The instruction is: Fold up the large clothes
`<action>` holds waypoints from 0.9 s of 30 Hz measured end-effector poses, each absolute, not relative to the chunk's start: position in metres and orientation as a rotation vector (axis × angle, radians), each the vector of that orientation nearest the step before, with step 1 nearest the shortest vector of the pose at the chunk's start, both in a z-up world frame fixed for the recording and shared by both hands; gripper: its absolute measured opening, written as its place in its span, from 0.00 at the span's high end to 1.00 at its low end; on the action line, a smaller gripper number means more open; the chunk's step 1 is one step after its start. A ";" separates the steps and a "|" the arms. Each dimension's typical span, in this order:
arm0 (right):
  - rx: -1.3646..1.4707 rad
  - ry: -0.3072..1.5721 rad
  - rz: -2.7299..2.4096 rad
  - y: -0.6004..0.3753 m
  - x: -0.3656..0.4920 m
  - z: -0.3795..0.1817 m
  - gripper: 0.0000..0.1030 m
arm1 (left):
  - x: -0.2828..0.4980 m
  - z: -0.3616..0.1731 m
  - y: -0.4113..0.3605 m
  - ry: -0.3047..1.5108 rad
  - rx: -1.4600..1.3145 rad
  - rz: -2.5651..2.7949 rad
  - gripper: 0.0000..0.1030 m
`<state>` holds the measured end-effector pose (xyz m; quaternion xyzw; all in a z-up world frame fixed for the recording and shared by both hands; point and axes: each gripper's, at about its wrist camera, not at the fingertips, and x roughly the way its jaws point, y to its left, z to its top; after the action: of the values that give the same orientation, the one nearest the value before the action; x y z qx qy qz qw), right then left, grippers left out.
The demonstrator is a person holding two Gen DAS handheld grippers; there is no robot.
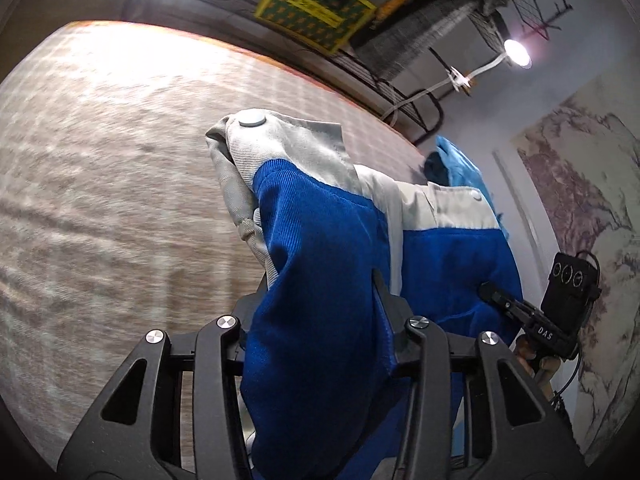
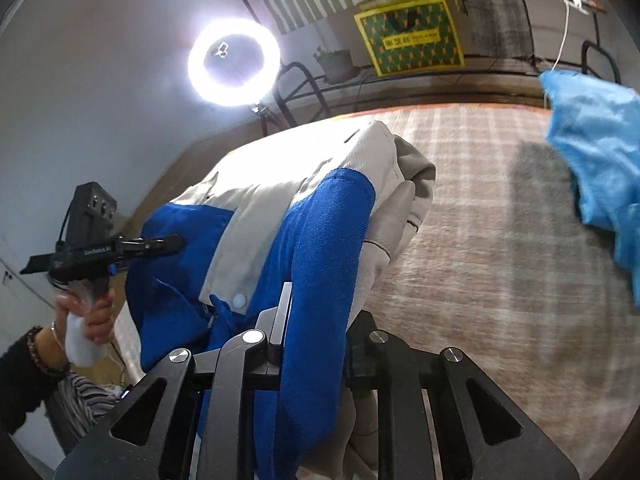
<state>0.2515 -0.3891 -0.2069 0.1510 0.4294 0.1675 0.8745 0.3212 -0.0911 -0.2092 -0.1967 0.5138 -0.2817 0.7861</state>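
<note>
A large blue and grey jacket [image 1: 320, 248] with round snap buttons hangs lifted above a checked beige cloth-covered surface [image 1: 100, 152]. My left gripper [image 1: 320, 292] is shut on a blue fold of it; the cloth hides the fingertips. My right gripper [image 2: 316, 312] is shut on another blue part of the same jacket [image 2: 320, 232]. The right gripper [image 1: 488, 290] also shows in the left wrist view, biting the jacket's edge. The left gripper [image 2: 176, 242] shows in the right wrist view at the jacket's left side, held by a hand.
A light blue garment [image 2: 592, 152] lies on the checked surface [image 2: 500, 240] at the far right, also seen past the jacket [image 1: 456, 156]. A ring light [image 2: 234, 64], a green and yellow box [image 2: 408, 36] and metal racks stand behind the surface.
</note>
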 end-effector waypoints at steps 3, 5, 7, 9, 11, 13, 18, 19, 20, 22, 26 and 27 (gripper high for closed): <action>0.323 0.878 0.318 -0.405 0.243 -0.198 0.85 | 0.317 -0.199 -0.113 1.092 -0.405 -0.649 0.59; 0.320 0.861 0.295 -0.415 0.237 -0.191 0.85 | 0.315 -0.192 -0.128 1.081 -0.396 -0.673 0.59; 0.321 0.842 0.276 -0.428 0.230 -0.183 0.85 | 0.315 -0.186 -0.141 1.071 -0.394 -0.697 0.59; 0.312 0.825 0.260 -0.441 0.224 -0.176 0.85 | 0.317 -0.177 -0.159 1.060 -0.397 -0.726 0.59; 0.310 0.803 0.237 -0.454 0.220 -0.165 0.85 | 0.320 -0.169 -0.176 1.048 -0.393 -0.751 0.59; 0.312 0.778 0.214 -0.469 0.215 -0.154 0.85 | 0.323 -0.158 -0.198 1.028 -0.383 -0.784 0.59; 0.301 0.717 0.151 -0.510 0.208 -0.126 0.85 | 0.336 -0.132 -0.255 0.982 -0.349 -0.848 0.59; 0.294 0.705 0.137 -0.519 0.208 -0.120 0.85 | 0.339 -0.128 -0.266 0.975 -0.343 -0.857 0.59; 0.291 0.696 0.128 -0.524 0.207 -0.117 0.85 | 0.343 -0.125 -0.278 0.967 -0.338 -0.868 0.59; 0.289 0.673 0.097 -0.546 0.208 -0.107 0.85 | 0.354 -0.117 -0.306 0.956 -0.331 -0.892 0.59; 0.296 0.634 0.046 -0.585 0.208 -0.093 0.85 | 0.377 -0.106 -0.363 0.949 -0.319 -0.937 0.59; 0.297 0.622 0.029 -0.598 0.209 -0.089 0.85 | 0.385 -0.101 -0.382 0.942 -0.312 -0.949 0.59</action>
<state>0.2095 -0.5981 -0.0892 0.1458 0.3048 0.0140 0.9411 0.3846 -0.3818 -0.1011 -0.1439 0.4349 -0.4383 0.7733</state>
